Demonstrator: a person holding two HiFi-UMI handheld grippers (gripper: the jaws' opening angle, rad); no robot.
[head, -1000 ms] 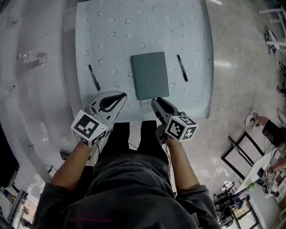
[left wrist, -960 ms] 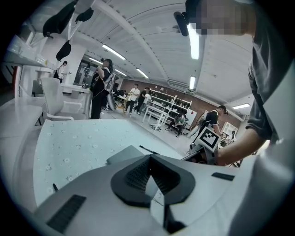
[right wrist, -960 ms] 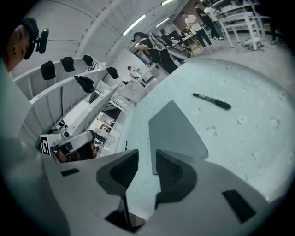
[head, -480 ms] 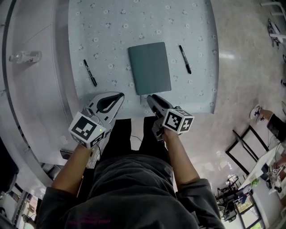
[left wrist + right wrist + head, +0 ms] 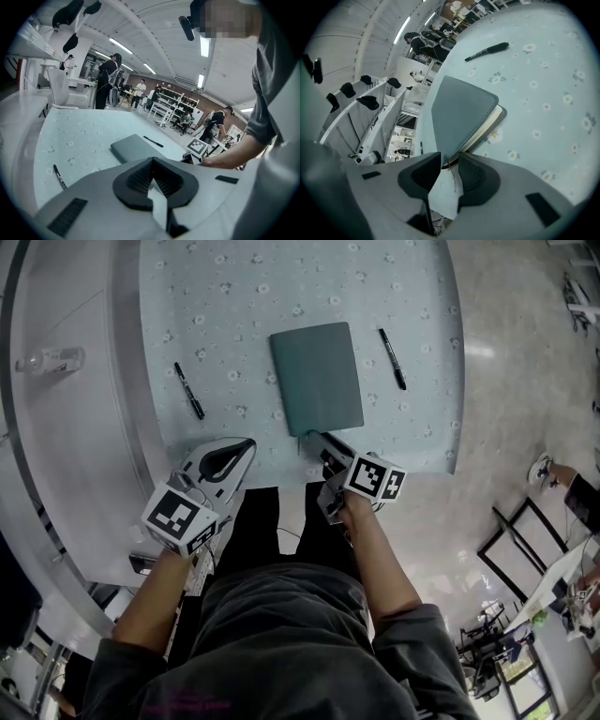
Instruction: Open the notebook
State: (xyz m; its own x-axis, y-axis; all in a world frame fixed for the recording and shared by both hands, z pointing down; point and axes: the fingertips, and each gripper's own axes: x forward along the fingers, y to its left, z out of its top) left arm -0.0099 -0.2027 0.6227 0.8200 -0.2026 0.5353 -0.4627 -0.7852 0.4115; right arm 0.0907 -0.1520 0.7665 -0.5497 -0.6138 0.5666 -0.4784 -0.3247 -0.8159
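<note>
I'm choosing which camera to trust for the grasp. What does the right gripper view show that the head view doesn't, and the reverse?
Only the right gripper view: cream page edge on the notebook, whose near corner sits between the parted jaws of the right gripper. Only the head view: the left gripper and a bottle. Both: the closed notebook, a pen, the flowered tablecloth.

Notebook (image 5: 317,378) on the table (image 5: 234,287) between left pen (image 5: 188,391) and right pen (image 5: 392,359); right gripper (image 5: 314,439) seemingly at its near edge.

Floral tablecloth (image 5: 234,296); black pen (image 5: 188,390) left, second pen (image 5: 393,359) right; clear bottle (image 5: 49,359) on white ledge.
</note>
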